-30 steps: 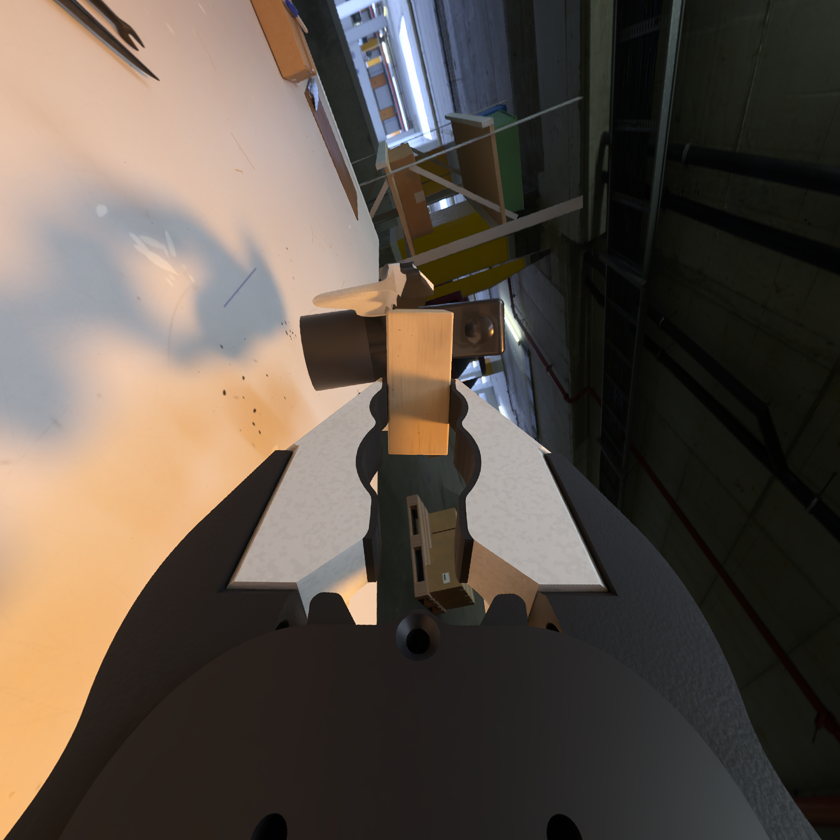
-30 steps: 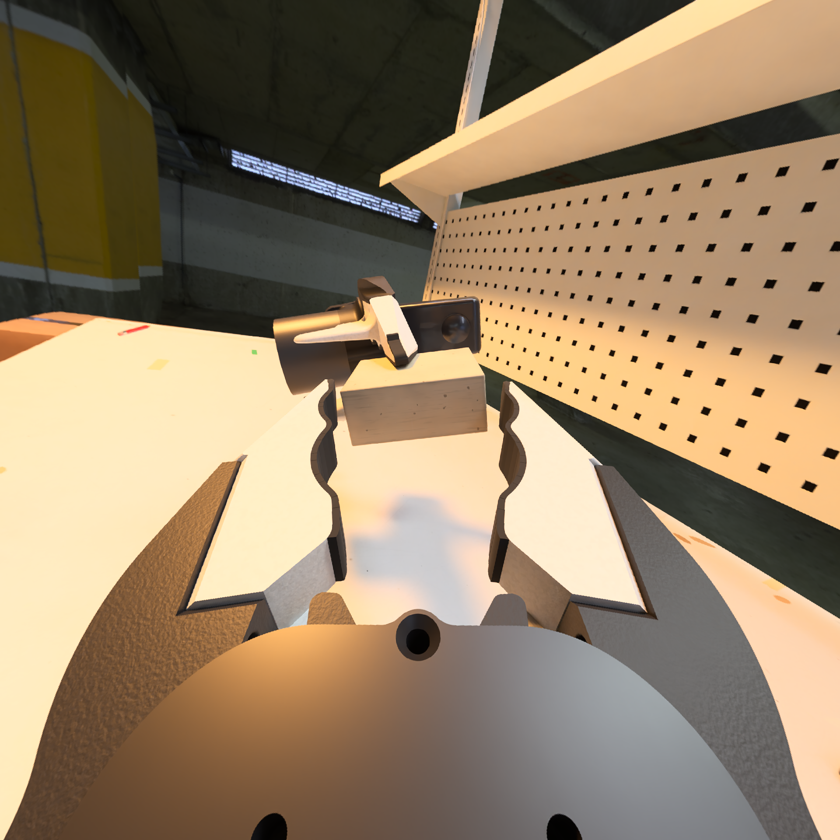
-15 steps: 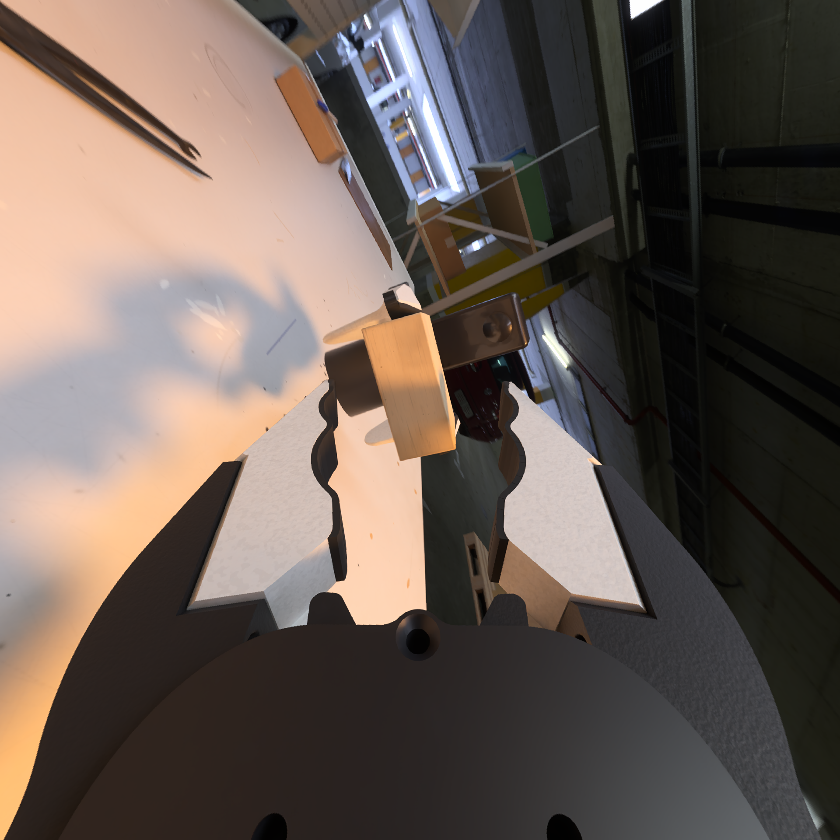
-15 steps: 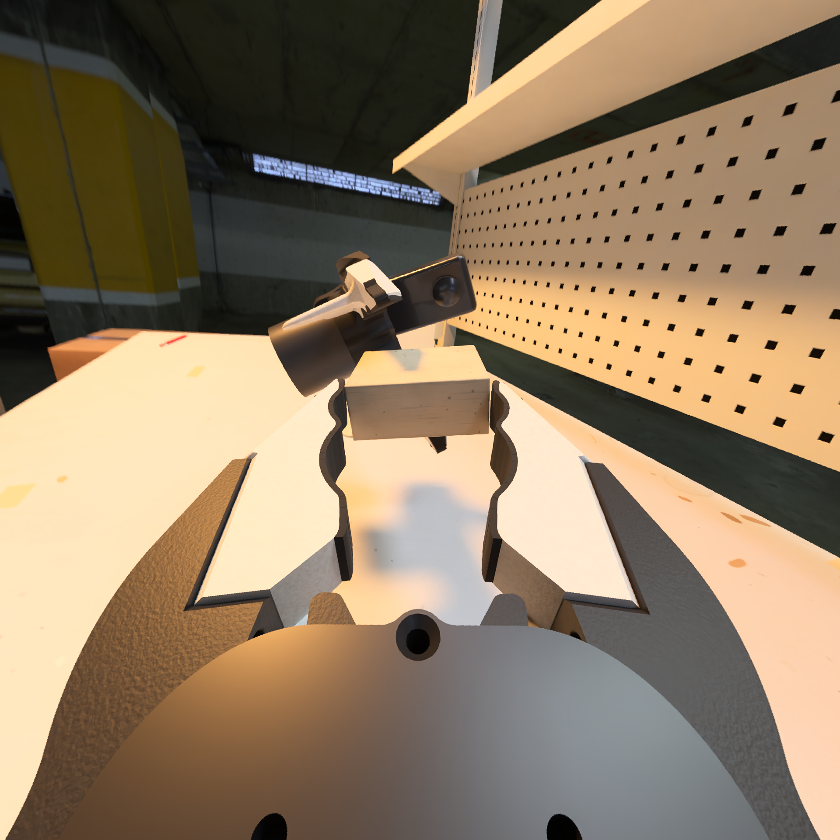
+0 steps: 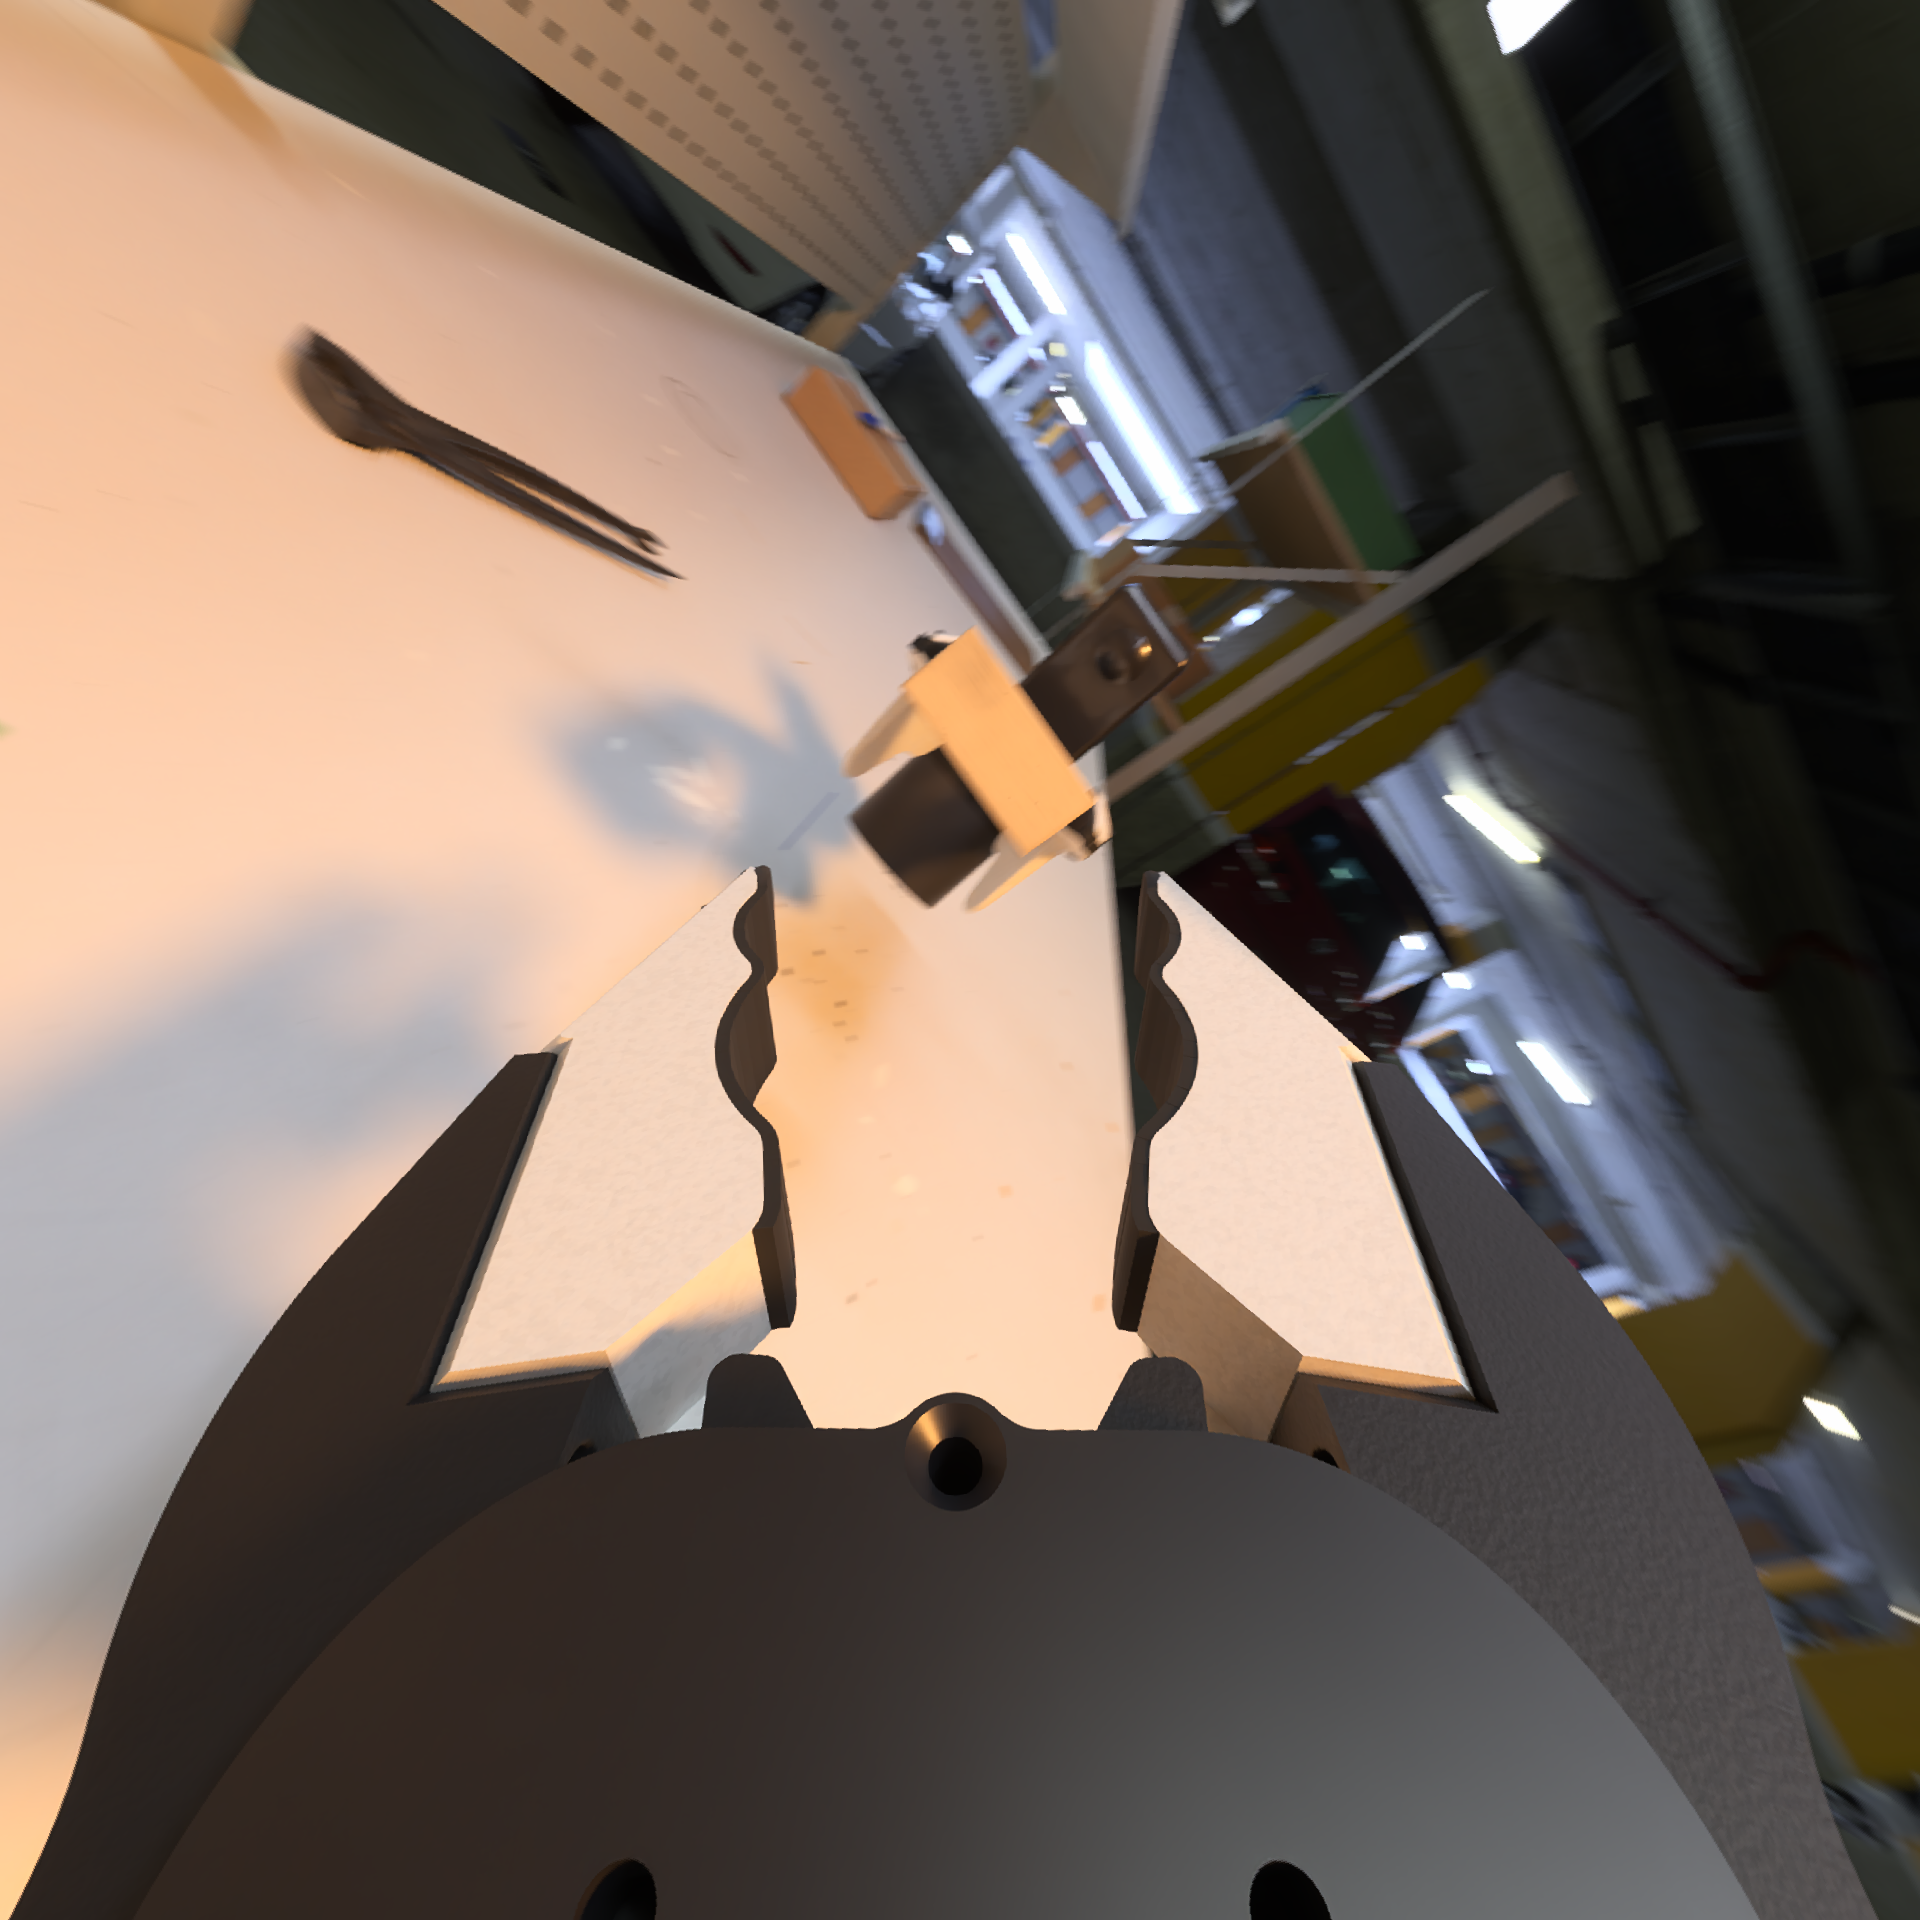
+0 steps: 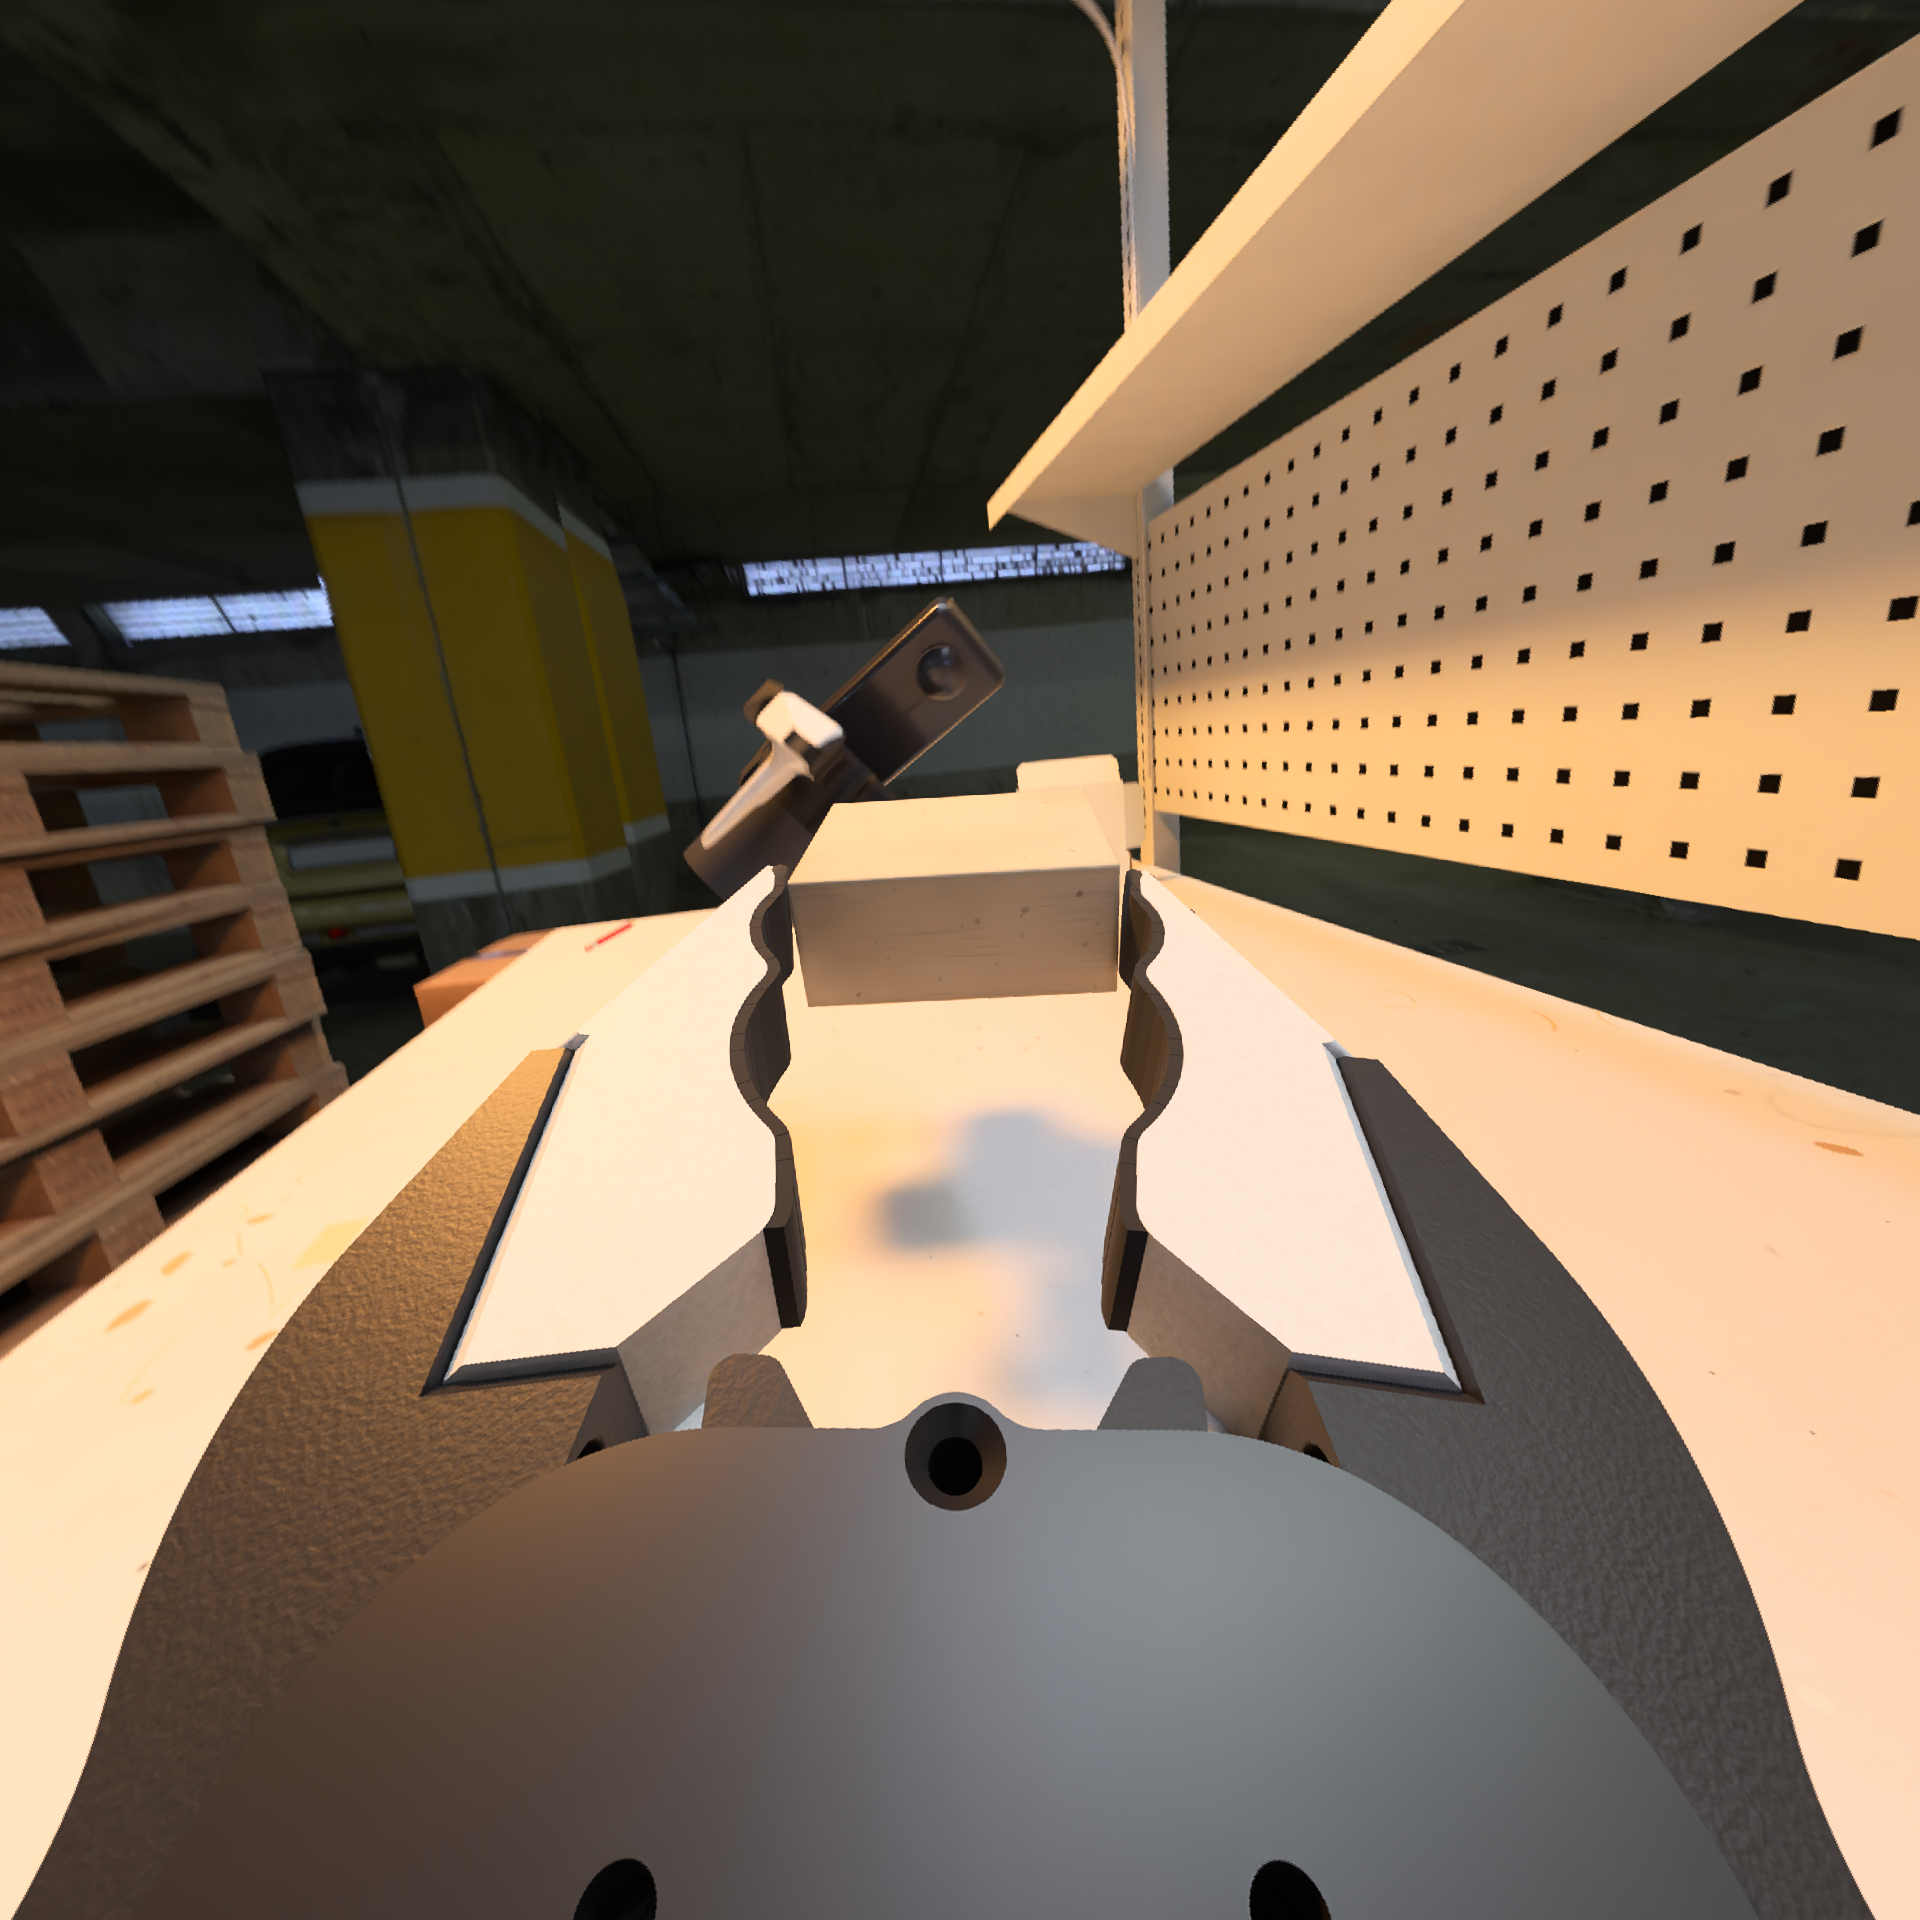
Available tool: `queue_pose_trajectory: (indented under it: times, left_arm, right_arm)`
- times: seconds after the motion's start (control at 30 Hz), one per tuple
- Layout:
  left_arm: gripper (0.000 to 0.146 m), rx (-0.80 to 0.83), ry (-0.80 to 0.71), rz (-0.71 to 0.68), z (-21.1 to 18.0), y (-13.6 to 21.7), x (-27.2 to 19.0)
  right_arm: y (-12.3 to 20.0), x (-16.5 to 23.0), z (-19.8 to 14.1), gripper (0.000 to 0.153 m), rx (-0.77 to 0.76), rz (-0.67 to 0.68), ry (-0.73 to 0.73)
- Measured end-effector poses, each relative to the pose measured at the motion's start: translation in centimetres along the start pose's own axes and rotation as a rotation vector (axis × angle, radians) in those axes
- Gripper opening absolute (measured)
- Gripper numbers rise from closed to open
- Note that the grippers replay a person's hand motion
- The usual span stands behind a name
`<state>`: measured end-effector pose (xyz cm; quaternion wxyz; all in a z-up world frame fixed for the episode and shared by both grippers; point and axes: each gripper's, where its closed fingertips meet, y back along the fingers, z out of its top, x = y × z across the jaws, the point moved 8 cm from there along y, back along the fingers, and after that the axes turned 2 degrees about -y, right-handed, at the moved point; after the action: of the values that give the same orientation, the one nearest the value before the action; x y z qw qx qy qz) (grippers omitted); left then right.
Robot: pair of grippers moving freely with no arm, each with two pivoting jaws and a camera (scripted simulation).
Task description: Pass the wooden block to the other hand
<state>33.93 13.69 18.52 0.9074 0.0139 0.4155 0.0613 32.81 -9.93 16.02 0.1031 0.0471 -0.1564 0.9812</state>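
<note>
Left gripper (image 5: 954, 894): fingers spread wide, nothing between them; tabletop (image 5: 312, 779) shows through the gap.

Left gripper pose: rolled on its side relative to the tabletop, which fills the left half of the left wrist view; fingers point toward the block from a short way off.

Wooden block (image 6: 956, 899): held in the air above the tabletop (image 6: 1558, 1143), pinched at the tips of the right gripper (image 6: 954, 914); not in contact with the left gripper.

Key relation: in the left wrist view the wooden block (image 5: 997, 743) lies ahead of the left fingertips and slightly up, clear of them, with open space between. The right gripper is the nearer one, in full contact.

Block long axis: runs across the right gripper's fingers, from one pad to the other; the fingers press on its two end faces. Broad top and front faces are exposed.

Right gripper (image 5: 966, 800): fingers closed on the block, both inner pads flush against its ends.

Right gripper pose: roughly level, pointing along the tabletop beside the pegboard (image 6: 1558, 623); the left gripper (image 6: 831, 748) shows beyond the block, tilted.

Task state (judgement): transfer appears complete; the left gripper needs only to clear away.

Other items: dark tweezers-like tool (image 5: 468, 457) lying on the tabletop, well apart.
</note>
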Motion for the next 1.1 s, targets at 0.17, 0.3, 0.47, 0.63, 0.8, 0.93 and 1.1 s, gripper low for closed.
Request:
queue_pose_trajectory:
  times: [0.17, 0.3, 0.47, 0.63, 0.8, 0.93, 1.1]
  left_arm:
    - [0.059, -0.052, -0.153, 0.271, 0.5, 5.8, 0.7]
    - [0.056, -0.077, -0.242, 0.506, 1.8, 11.1, 2.0]
    - [0.061, -0.020, -0.384, 0.780, 4.5, 17.1, 4.6]
    - [0.060, 0.211, -0.520, 0.861, 8.3, 20.0, 7.4]
    - [0.057, 0.451, -0.620, 0.936, 13.7, 18.5, 11.3]
    - [0.055, 0.676, -0.811, 0.883, 16.7, 14.6, 16.7]
    - [0.052, 0.891, -0.700, 0.931, 17.9, 14.5, 23.1]
  right_arm:
    - [0.6, -1.4, 0.7, 0.064, -0.071, 0.073, -0.035]
    - [-0.5, -3.6, 0.7, 0.064, -0.018, 0.046, 0.027]
    - [-1.9, -6.7, -0.3, 0.064, -0.024, 0.014, 0.049]
    - [-1.6, -7.9, -1.4, 0.064, -0.034, -0.005, 0.027]
    - [-0.7, -8.1, -2.1, 0.064, 0.001, -0.025, 0.021]
    - [-0.4, -8.4, -2.4, 0.064, -0.021, -0.021, -0.007]
    - [0.0, -8.8, -3.2, 0.064, 0.007, -0.038, -0.034]
